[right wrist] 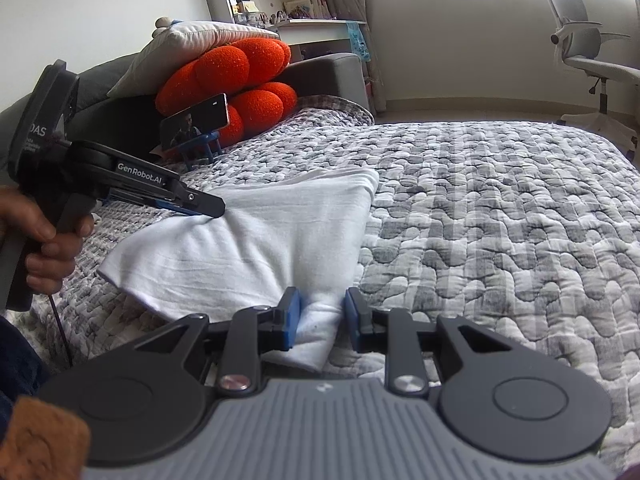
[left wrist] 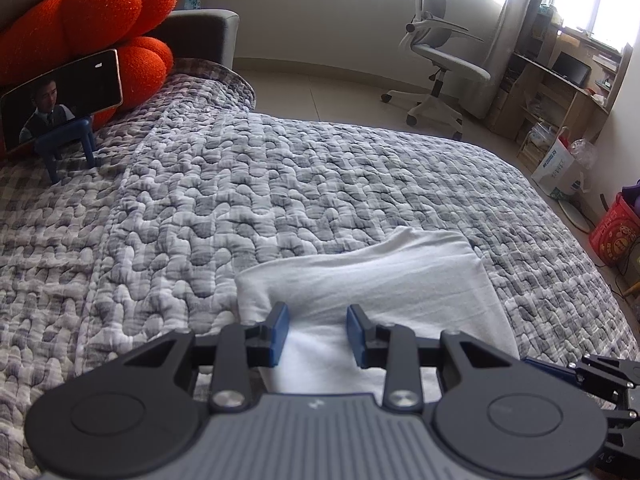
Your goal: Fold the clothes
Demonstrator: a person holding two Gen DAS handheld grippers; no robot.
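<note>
A folded white garment lies on the grey quilted bed. My left gripper stands open over its near edge, with white cloth filling the space between the blue pads. In the right wrist view the same garment spreads to the left. Its near corner sits between the parted fingers of my right gripper, which is open. A hand holds the left gripper, whose tip rests on the garment's far left part. The right gripper shows at the lower right of the left wrist view.
A phone on a blue stand leans against an orange cushion at the head of the bed. An office chair, a wooden desk with shelves and a red basket stand on the floor beyond the bed's edge.
</note>
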